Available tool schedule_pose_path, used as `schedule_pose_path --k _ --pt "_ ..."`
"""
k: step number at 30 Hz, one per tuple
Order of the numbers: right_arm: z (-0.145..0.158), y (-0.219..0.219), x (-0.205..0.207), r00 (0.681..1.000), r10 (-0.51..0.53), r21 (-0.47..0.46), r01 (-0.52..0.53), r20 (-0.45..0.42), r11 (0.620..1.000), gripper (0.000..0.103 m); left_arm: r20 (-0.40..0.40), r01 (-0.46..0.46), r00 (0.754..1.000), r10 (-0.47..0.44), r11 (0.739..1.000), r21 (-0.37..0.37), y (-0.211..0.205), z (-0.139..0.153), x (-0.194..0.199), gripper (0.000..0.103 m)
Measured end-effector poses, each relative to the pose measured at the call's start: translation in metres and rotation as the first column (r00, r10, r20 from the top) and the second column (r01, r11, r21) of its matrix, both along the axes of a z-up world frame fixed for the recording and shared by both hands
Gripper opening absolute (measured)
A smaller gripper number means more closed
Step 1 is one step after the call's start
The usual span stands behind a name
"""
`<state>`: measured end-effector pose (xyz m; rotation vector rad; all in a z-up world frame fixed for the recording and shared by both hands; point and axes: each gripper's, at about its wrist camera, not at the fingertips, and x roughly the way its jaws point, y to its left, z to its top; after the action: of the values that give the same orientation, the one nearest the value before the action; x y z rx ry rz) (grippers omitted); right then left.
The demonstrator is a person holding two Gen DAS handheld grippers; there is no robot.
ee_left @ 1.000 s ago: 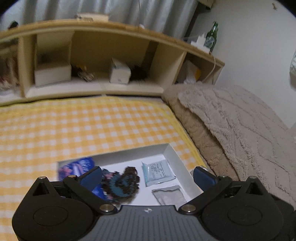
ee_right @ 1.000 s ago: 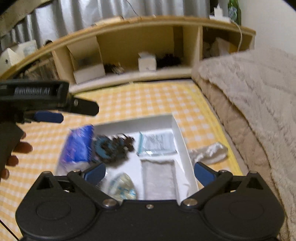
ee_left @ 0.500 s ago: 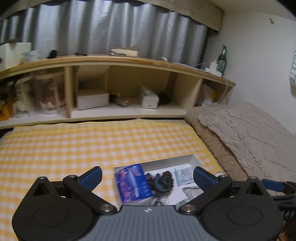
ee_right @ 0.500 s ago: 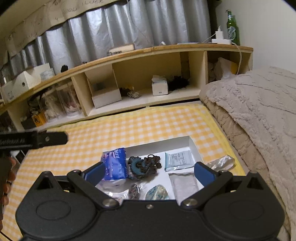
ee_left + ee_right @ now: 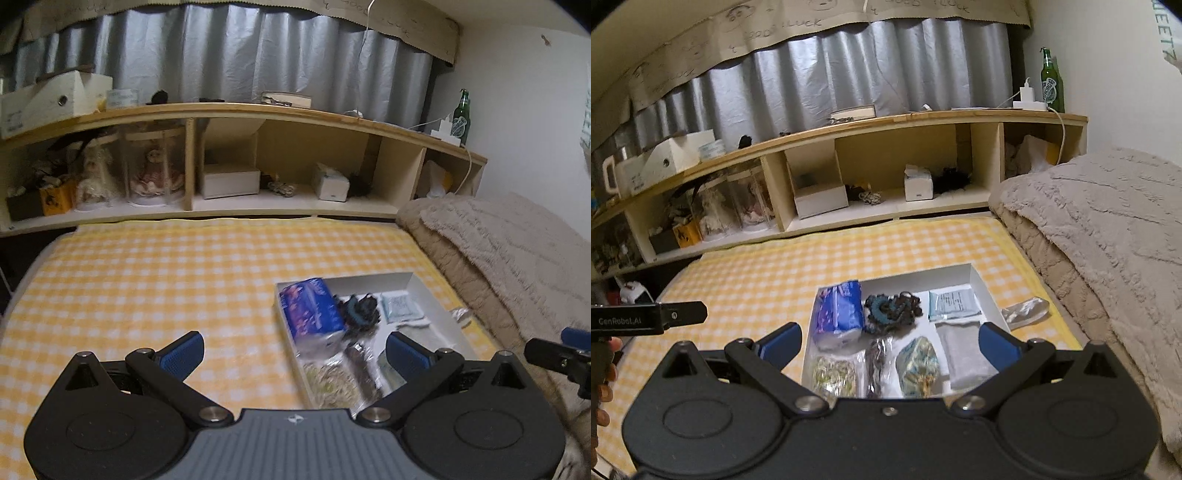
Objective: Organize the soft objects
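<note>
Nearest to me, my right gripper (image 5: 888,341) had its jaws spread wide and held nothing, and my left gripper (image 5: 293,349) was open and empty in the same way. Just under the right one lay the white tray (image 5: 982,284) on the yellow checked cover (image 5: 768,273). In the tray I saw, in front, three small wrapped pieces and a grey flat pouch (image 5: 964,356); behind them the blue tissue pack (image 5: 839,314), the dark crocheted piece (image 5: 892,308) and a pale blue sachet (image 5: 953,303) (its print was too small to read). A clear crumpled wrapper (image 5: 1027,310) lay outside, beside the tray's right wall. To the right was the beige blanket (image 5: 1108,229), and farther the wooden shelf (image 5: 886,123).
</note>
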<state>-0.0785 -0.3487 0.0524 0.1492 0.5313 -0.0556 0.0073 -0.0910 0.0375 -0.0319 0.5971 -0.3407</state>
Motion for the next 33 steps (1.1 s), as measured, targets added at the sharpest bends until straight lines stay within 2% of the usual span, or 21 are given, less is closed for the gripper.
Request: schedule_pose_path --k 7,16,33 --pt "-0.017 0.023 -0.028 1.000 -0.017 -0.093 0.018 0.007 0.995 0.103 0.060 -0.018 0.998 0.014 0.998 0.064 0.010 -0.018 -0.041 0.103" --pt "-0.030 0.042 -0.051 0.999 -0.035 -0.168 0.042 0.040 0.985 0.103 0.107 -0.020 0.994 0.007 0.992 0.121 0.014 -0.037 -0.067 0.103" --pt "-0.044 0.049 -0.051 0.996 -0.075 -0.215 0.082 0.040 0.973 0.103 0.112 -0.029 0.994 0.017 0.994 0.110 0.026 -0.052 -0.082 0.103"
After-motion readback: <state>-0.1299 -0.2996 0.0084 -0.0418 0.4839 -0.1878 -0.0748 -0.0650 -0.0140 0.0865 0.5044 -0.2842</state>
